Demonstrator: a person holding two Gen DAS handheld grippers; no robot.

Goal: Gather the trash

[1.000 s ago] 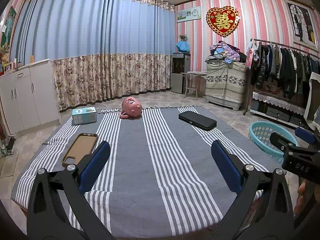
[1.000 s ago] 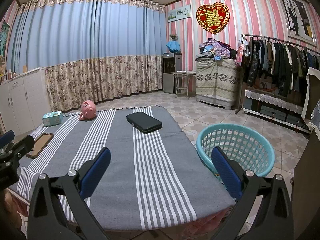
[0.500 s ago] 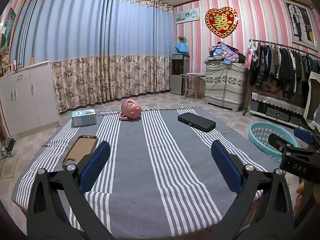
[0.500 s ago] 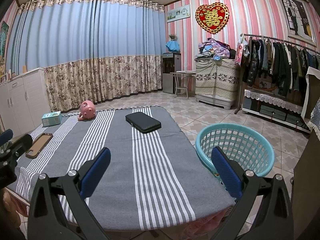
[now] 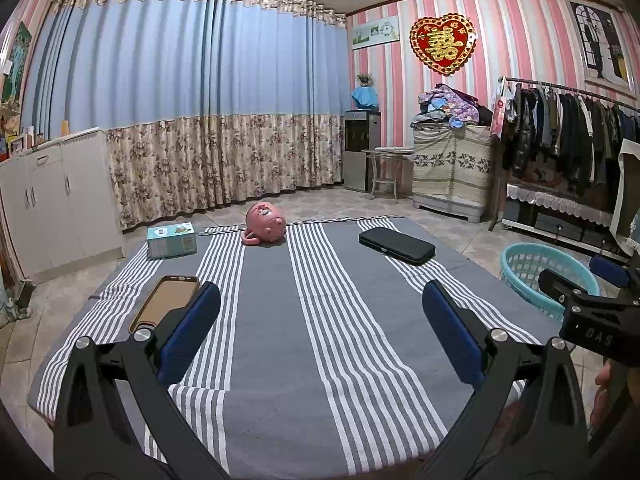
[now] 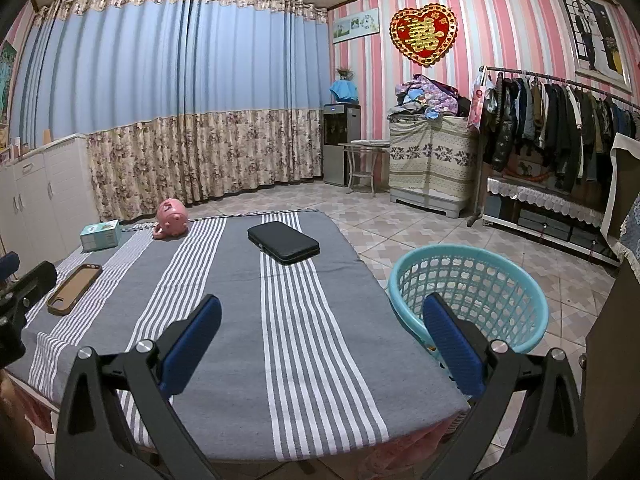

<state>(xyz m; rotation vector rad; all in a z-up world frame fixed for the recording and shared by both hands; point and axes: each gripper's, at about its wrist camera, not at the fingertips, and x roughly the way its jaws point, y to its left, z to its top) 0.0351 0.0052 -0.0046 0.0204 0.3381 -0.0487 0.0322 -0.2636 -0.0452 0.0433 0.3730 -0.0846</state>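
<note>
A table with a grey striped cloth (image 5: pixel 320 344) holds a brown phone case (image 5: pixel 164 304), a teal box (image 5: pixel 171 240), a pink piggy bank (image 5: pixel 264 229) and a black case (image 5: pixel 396 245). A turquoise basket (image 6: pixel 470 294) stands on the floor at the table's right. My left gripper (image 5: pixel 320 332) is open and empty over the near table edge. My right gripper (image 6: pixel 322 338) is open and empty over the table's near right corner, its right finger in front of the basket. The same items show in the right wrist view: phone case (image 6: pixel 74 288), box (image 6: pixel 100 235), piggy bank (image 6: pixel 171 219), black case (image 6: pixel 283 242).
White cabinets (image 5: pixel 48 200) stand at the left. A clothes rack (image 6: pixel 560 136), a covered chest with piled clothes (image 6: pixel 430 160) and a small table (image 6: pixel 362 162) line the right wall. Tiled floor (image 6: pixel 400 224) lies beyond the table.
Both grippers have shifted very slightly; the scene drifts a little in both views. Nothing on the table has moved.
</note>
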